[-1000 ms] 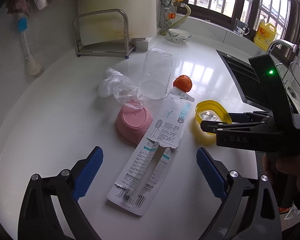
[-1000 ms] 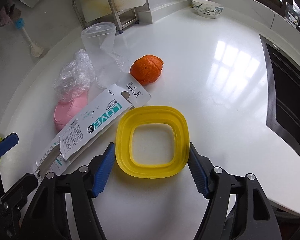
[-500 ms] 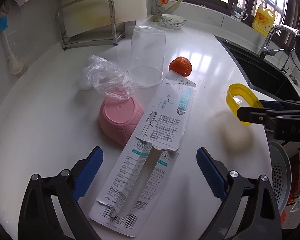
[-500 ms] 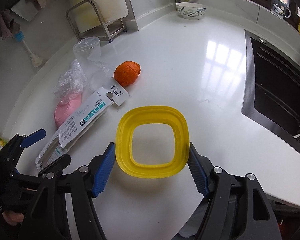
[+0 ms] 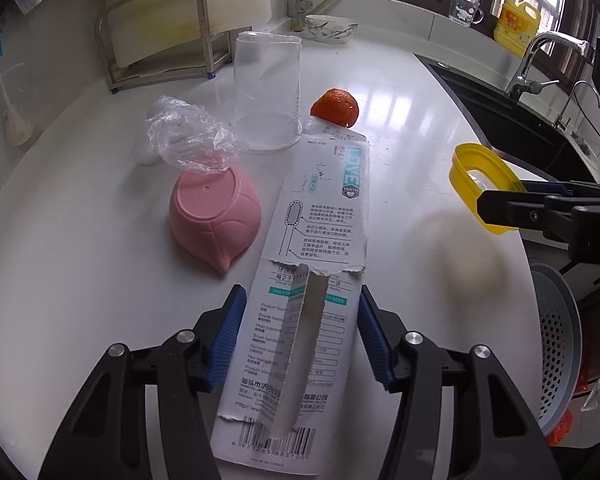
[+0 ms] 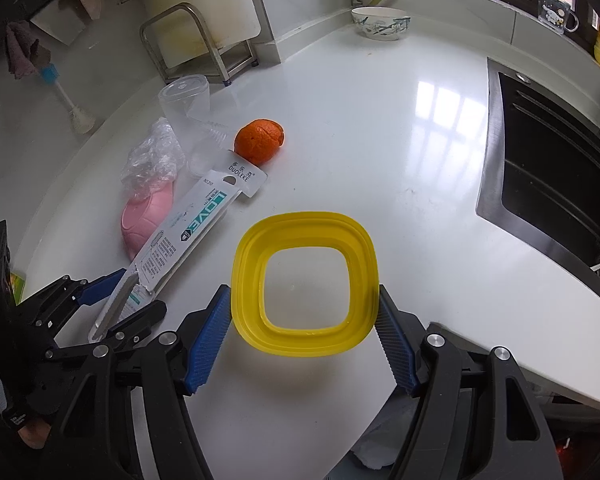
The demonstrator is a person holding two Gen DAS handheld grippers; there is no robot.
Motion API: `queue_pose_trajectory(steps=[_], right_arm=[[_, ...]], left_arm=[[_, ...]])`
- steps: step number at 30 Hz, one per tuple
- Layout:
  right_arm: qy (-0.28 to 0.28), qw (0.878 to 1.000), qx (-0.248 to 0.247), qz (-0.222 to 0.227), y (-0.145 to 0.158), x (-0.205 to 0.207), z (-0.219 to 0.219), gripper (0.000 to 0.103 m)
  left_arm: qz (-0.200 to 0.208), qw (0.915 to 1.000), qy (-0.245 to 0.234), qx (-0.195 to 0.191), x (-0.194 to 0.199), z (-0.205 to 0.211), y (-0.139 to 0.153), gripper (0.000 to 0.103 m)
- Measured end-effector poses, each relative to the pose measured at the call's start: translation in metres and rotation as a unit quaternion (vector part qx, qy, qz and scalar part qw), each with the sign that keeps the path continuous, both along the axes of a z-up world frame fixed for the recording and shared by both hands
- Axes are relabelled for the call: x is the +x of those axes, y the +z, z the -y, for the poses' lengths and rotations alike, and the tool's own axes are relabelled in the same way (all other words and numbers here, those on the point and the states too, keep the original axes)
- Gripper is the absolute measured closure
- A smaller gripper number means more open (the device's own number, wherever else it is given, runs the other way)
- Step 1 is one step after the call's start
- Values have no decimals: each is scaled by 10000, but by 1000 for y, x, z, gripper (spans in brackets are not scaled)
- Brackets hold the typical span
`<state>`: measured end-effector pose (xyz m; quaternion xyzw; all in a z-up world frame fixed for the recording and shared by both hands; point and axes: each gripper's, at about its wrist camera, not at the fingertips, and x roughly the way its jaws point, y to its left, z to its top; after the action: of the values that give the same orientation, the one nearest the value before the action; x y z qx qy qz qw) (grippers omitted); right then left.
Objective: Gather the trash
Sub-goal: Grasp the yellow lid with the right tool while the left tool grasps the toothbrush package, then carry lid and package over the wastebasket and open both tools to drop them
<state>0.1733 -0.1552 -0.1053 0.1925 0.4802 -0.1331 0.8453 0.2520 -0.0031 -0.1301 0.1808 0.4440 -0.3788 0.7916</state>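
My left gripper (image 5: 299,336) is shut on the torn white toothbrush package (image 5: 312,264), which lies flat on the white counter; its blue pads press both long edges. The package also shows in the right wrist view (image 6: 188,232). My right gripper (image 6: 304,336) is shut on a yellow square plastic frame (image 6: 305,224) and holds it above the counter's front edge; the frame shows at the right of the left wrist view (image 5: 480,176). Crumpled clear plastic (image 5: 188,140) lies on an upturned pink bowl (image 5: 214,220). An orange peel (image 5: 335,107) sits behind the package.
A clear upturned cup (image 5: 267,92) stands behind the plastic. A metal rack with a cutting board (image 5: 160,40) is at the back left, a patterned bowl (image 5: 327,28) at the back. The black sink (image 6: 548,176) lies right. A perforated grey bin (image 5: 556,348) sits below the counter edge.
My left gripper has moved forward over the package and its jaws have closed on it. My right gripper has lifted the yellow frame up and back toward the counter's edge.
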Motion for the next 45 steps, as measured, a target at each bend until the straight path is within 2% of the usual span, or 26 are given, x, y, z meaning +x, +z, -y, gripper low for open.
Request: queue_pose_trajectory(steps=[12, 30, 38, 45], right_arm=[[135, 9998, 127, 83, 7, -22, -1, 35], [601, 9971, 332, 330, 24, -66, 9, 35], [883, 9948, 355, 357, 30, -99, 21, 35], [1107, 9924, 349, 398, 37, -146, 40, 35]], left_arm=[[-107, 9995, 256, -134, -30, 0, 27, 53], [28, 9929, 1163, -249, -75, -16, 70, 53], [143, 9871, 1562, -315, -118, -3, 89, 53], [146, 9813, 1897, -283, -171, 17, 97, 53]])
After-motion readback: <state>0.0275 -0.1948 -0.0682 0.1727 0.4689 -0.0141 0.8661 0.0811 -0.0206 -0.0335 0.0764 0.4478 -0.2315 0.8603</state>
